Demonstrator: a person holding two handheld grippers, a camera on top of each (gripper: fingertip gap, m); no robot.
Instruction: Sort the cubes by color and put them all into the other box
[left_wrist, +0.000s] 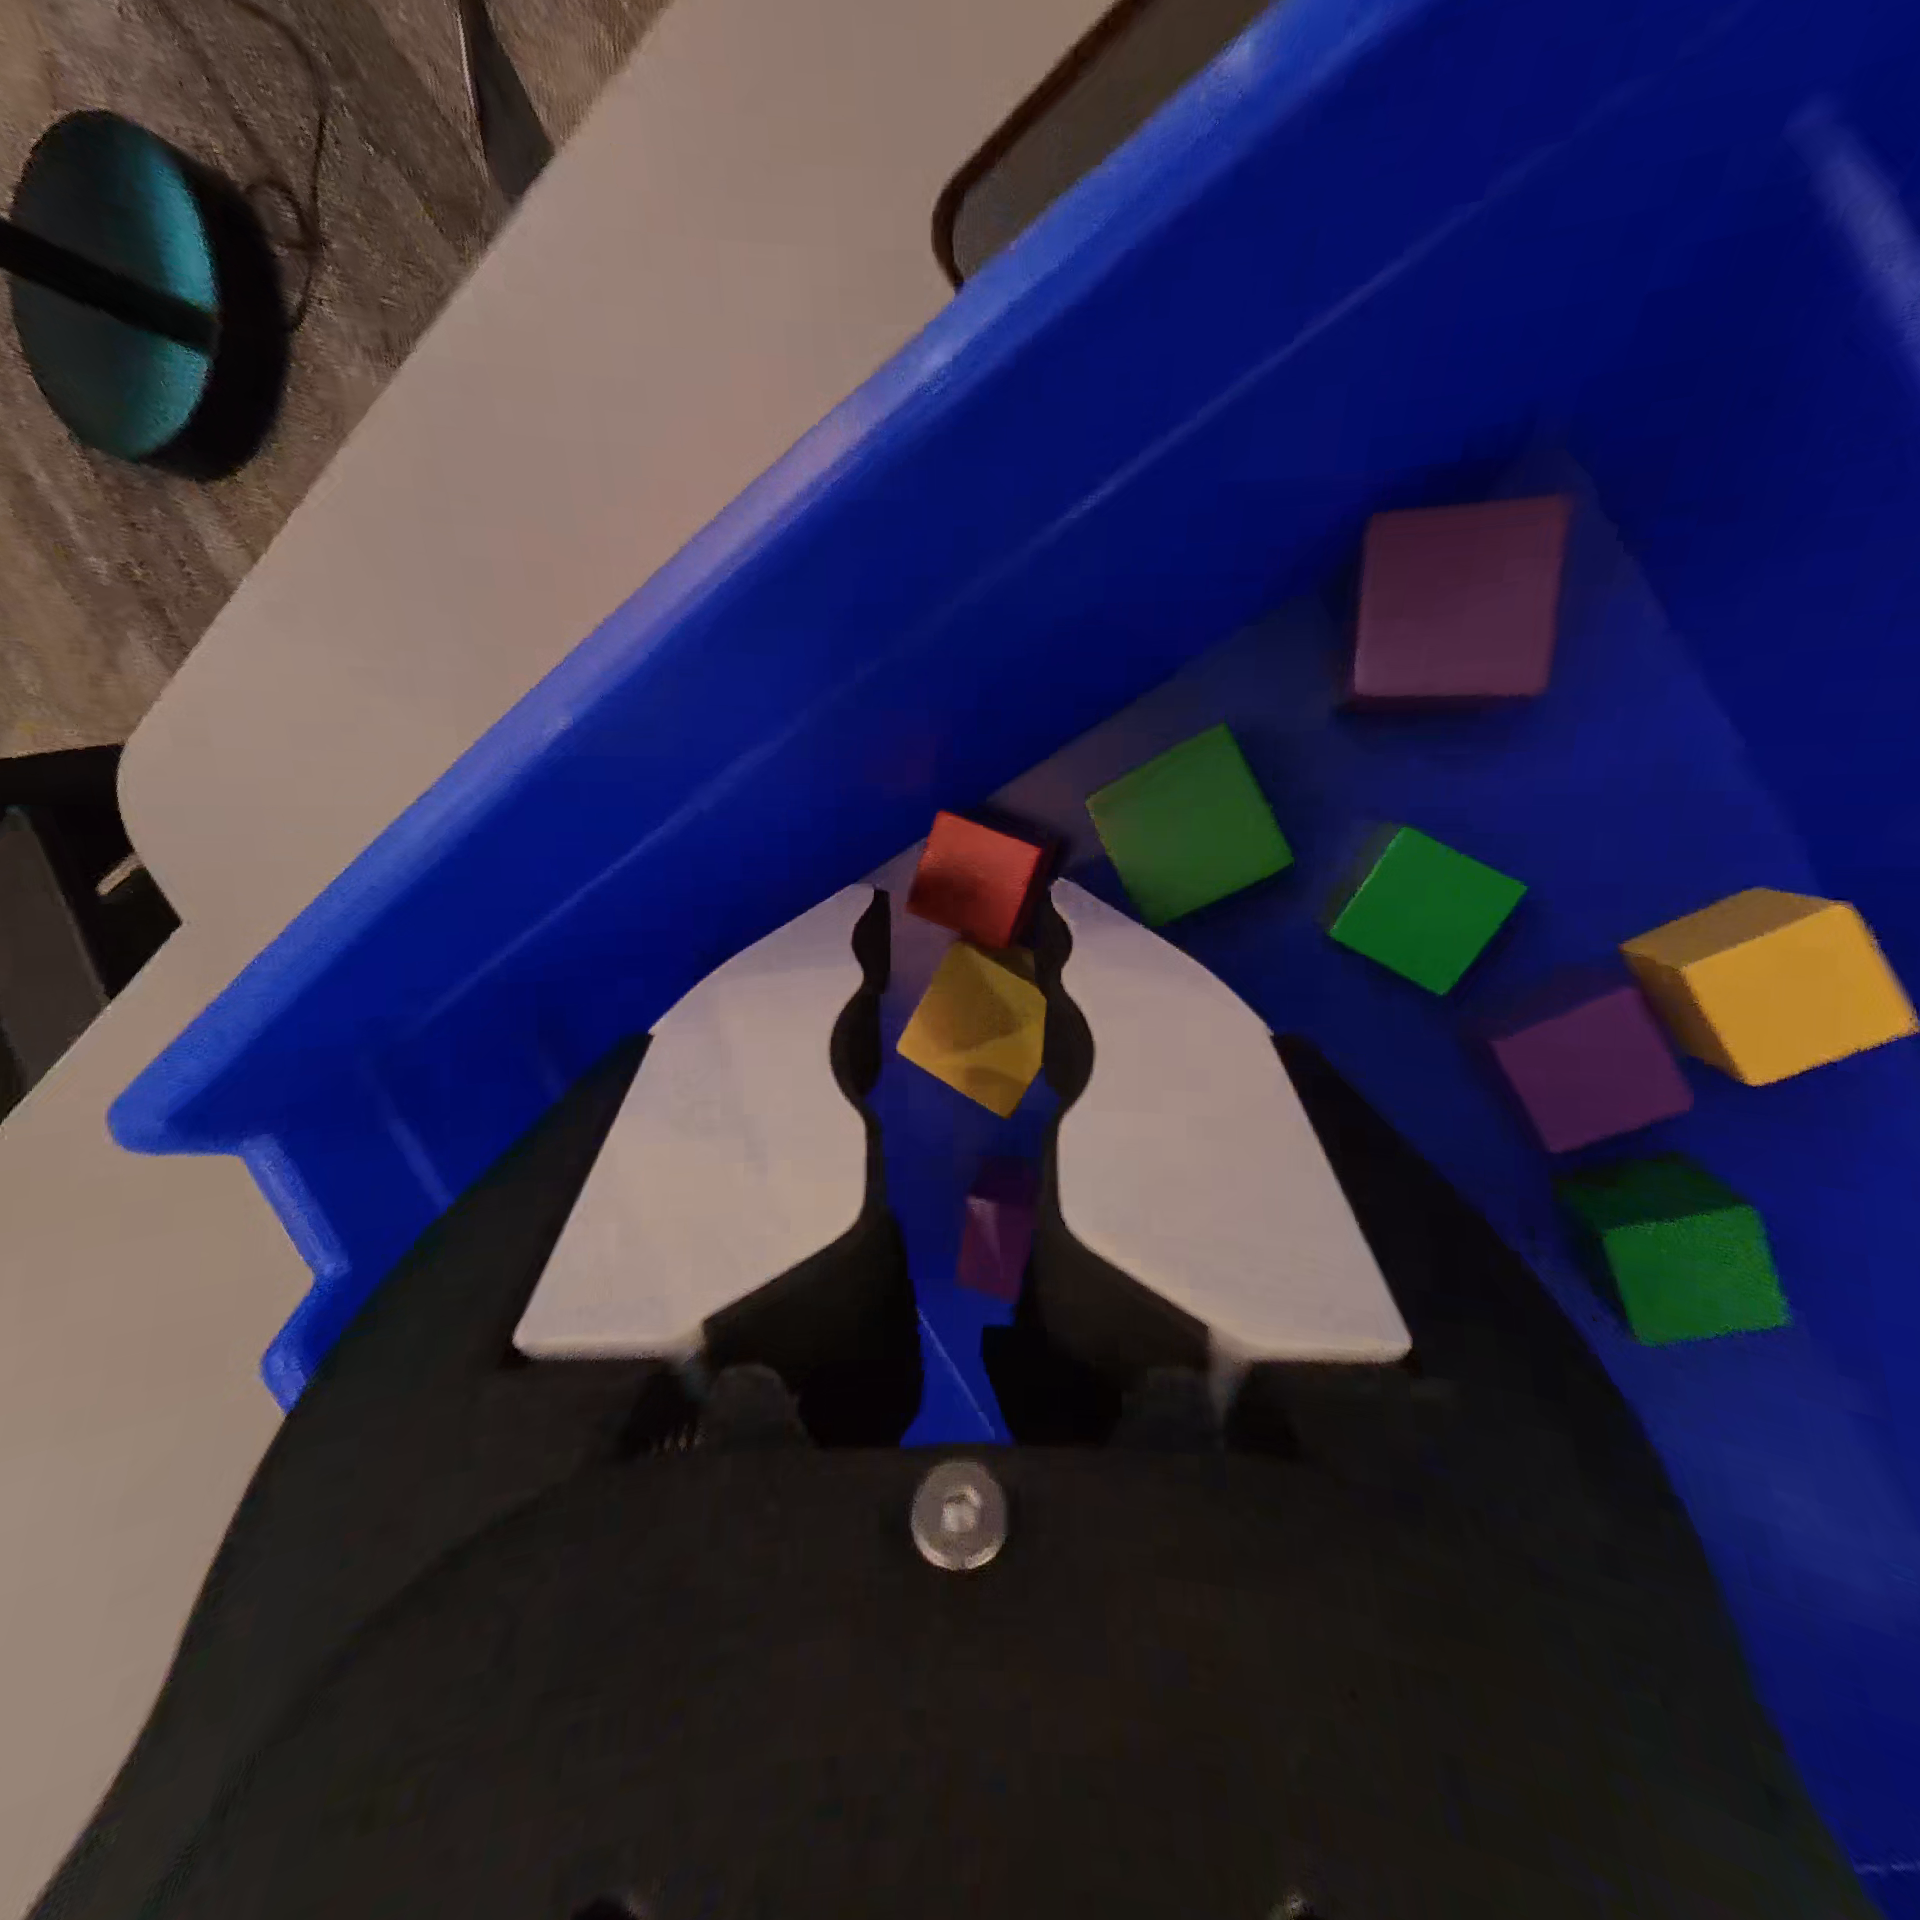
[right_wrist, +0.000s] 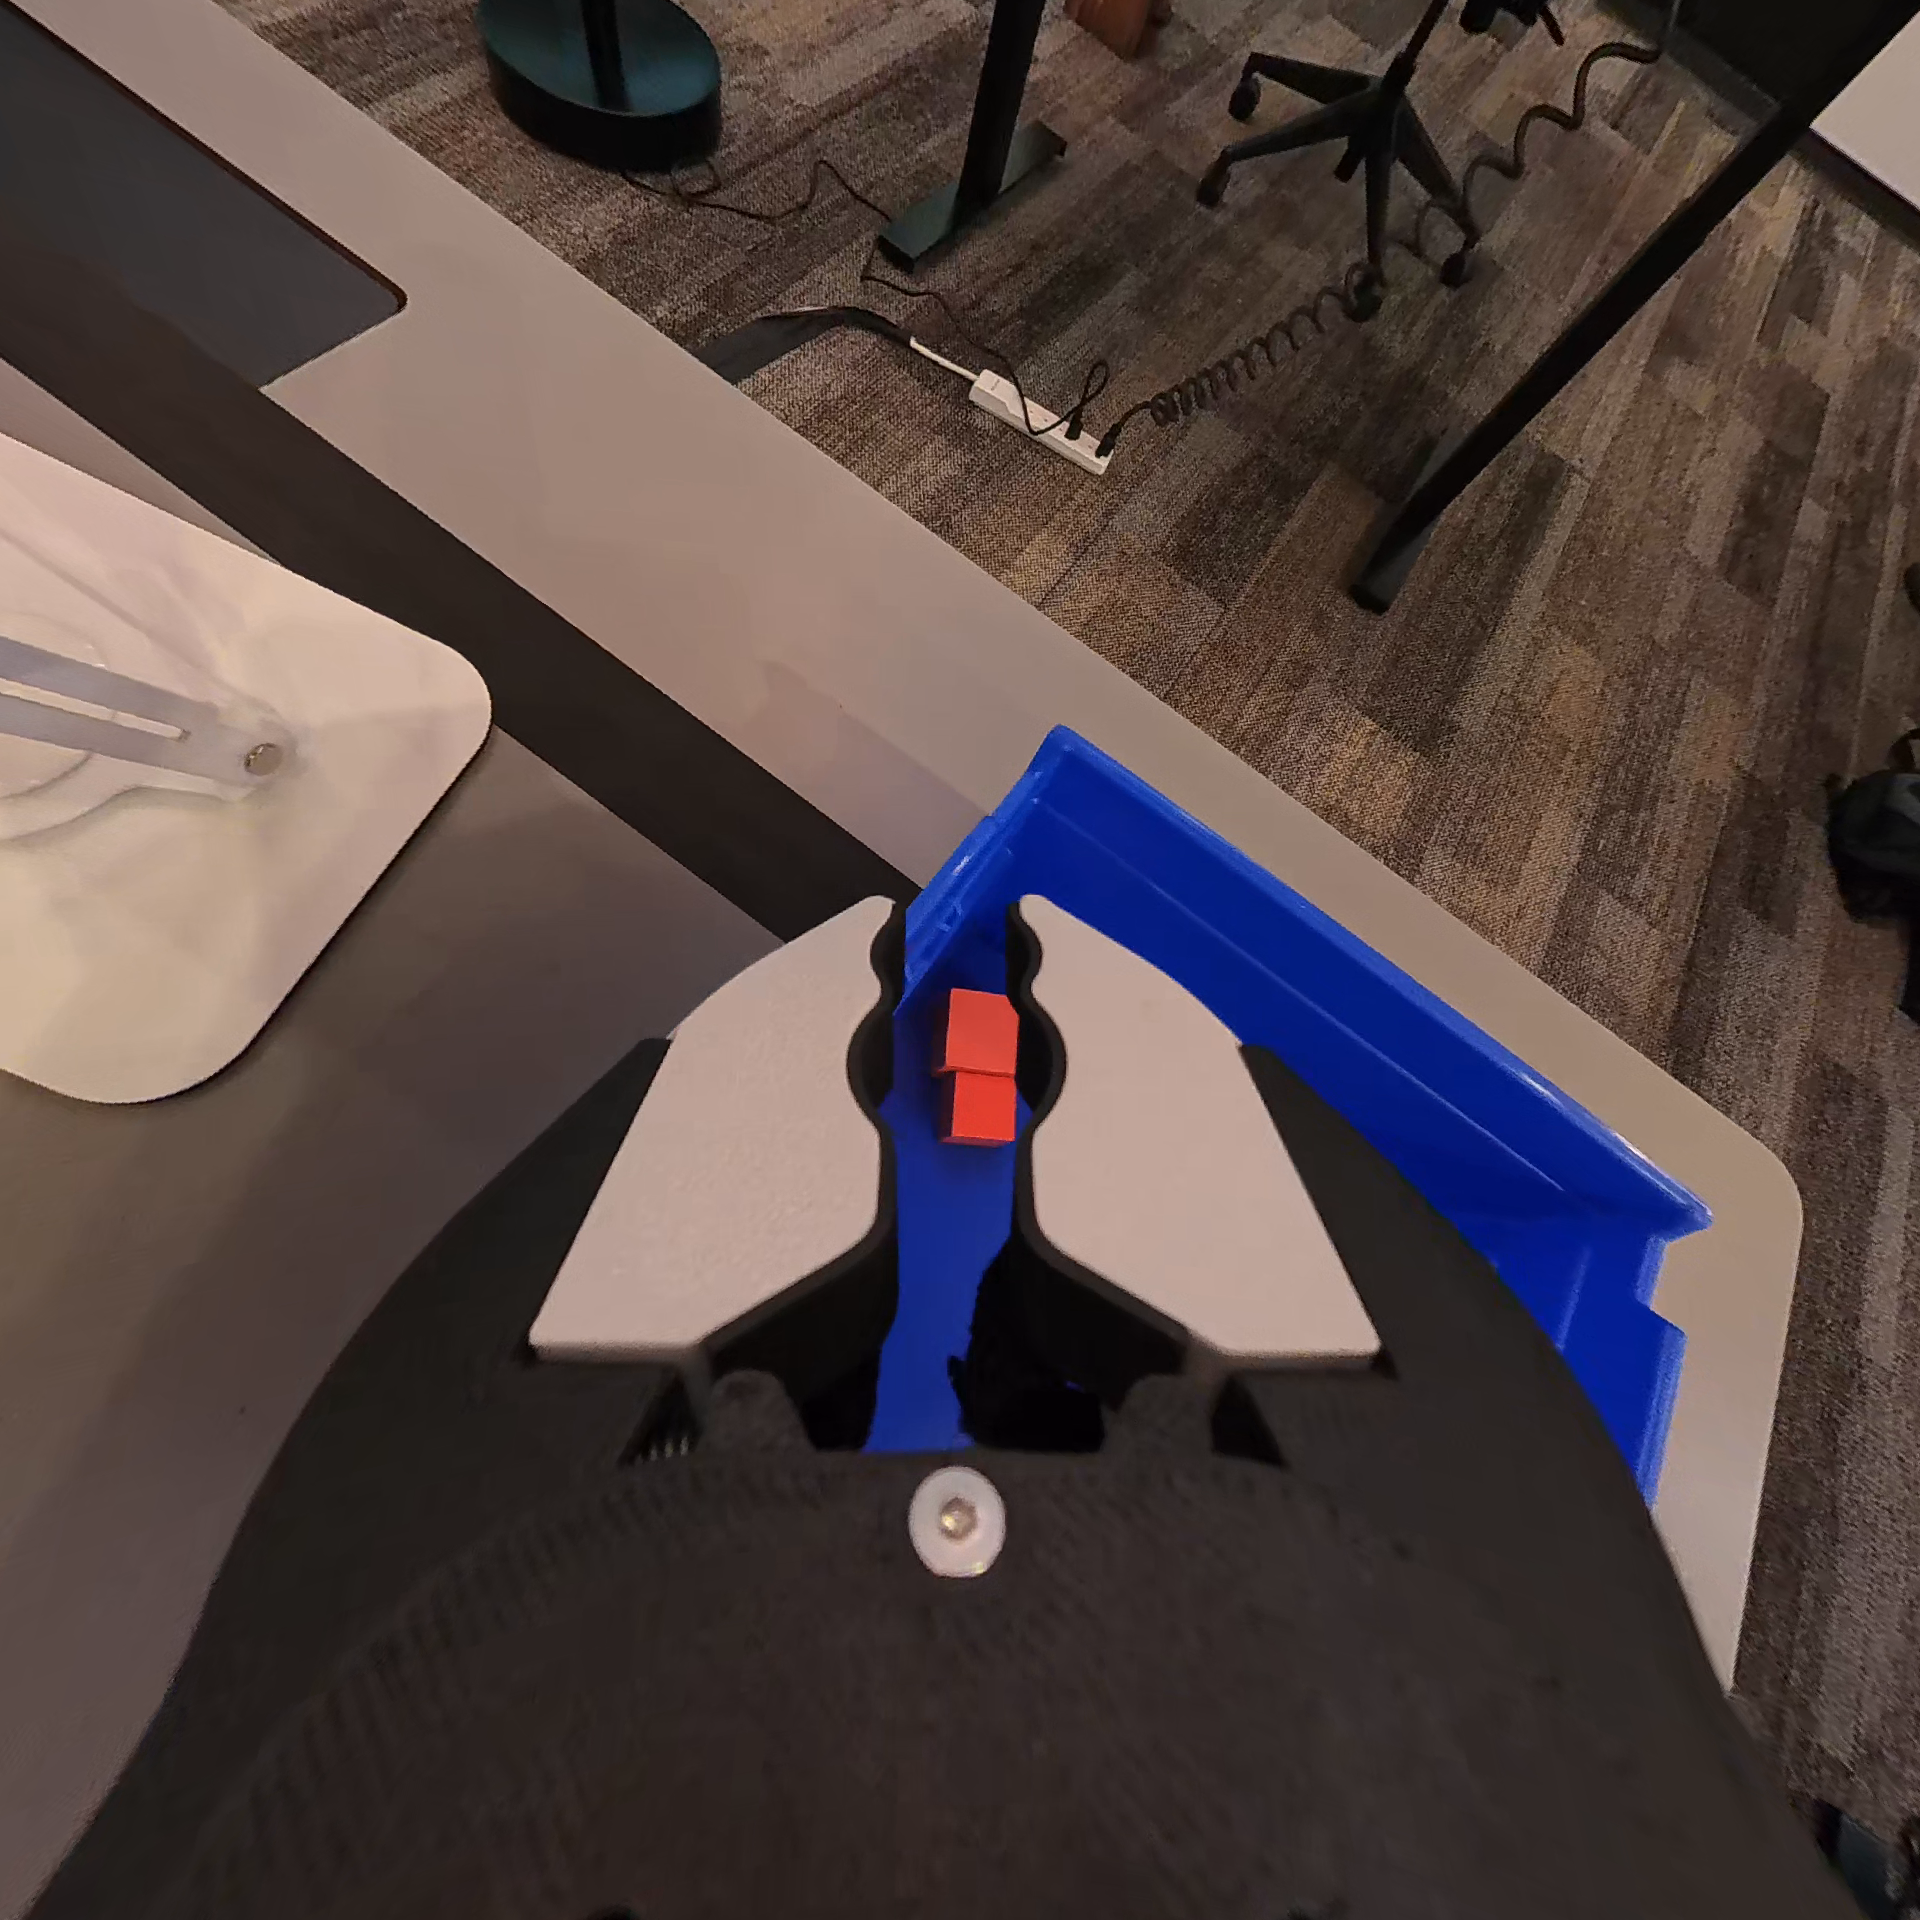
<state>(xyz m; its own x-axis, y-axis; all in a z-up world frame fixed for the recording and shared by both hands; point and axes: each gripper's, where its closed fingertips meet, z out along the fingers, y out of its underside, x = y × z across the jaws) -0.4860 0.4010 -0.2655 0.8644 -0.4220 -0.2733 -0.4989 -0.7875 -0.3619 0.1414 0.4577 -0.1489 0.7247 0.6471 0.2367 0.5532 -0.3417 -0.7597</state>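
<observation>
Cubes left: mixed box (left_wrist: 1039, 468) on worktop (left_wrist: 468, 468) holds red cube (left_wrist: 977, 878), yellow cube (left_wrist: 971, 1023) + bigger-looking yellow one (left_wrist: 1766, 982), 3 green cubes (left_wrist: 1190, 821), purple cubes (left_wrist: 1455, 597).
Cubes sorted: two red cubes (right_wrist: 979, 1070), touching each other, lie on the floor of the other box (right_wrist: 1299, 997), near its corner.
L state: left hand-held gripper (left_wrist: 964, 909) is released. Its jaws are apart w/ the red cube at the tips; a gap shows on the left pad's side, so no grip yet.
R state: right hand-held gripper (right_wrist: 956, 920) is released and carries nothing. It sits over the reds, w/ blue floor showing betw. left pad and cube.
Step (judged): L lining up on the last red; other colours not started.
Risk 1: red sits tight to the box wall, so a fingertip may hit the wall or shove the cube away instead of straddling it.
Risk 2: yellow cube lies just beside the red, betw. the fingers, so closing could pinch both or trap the yellow one.
Risk 3: R low over the reds could nudge the pair apart.
Hard to see: L view is motion-blurred and cube edges are soft. Can't tell if the red touches the right pad. R body covers most of the other box, so its contents elsewhere are unknown.
</observation>
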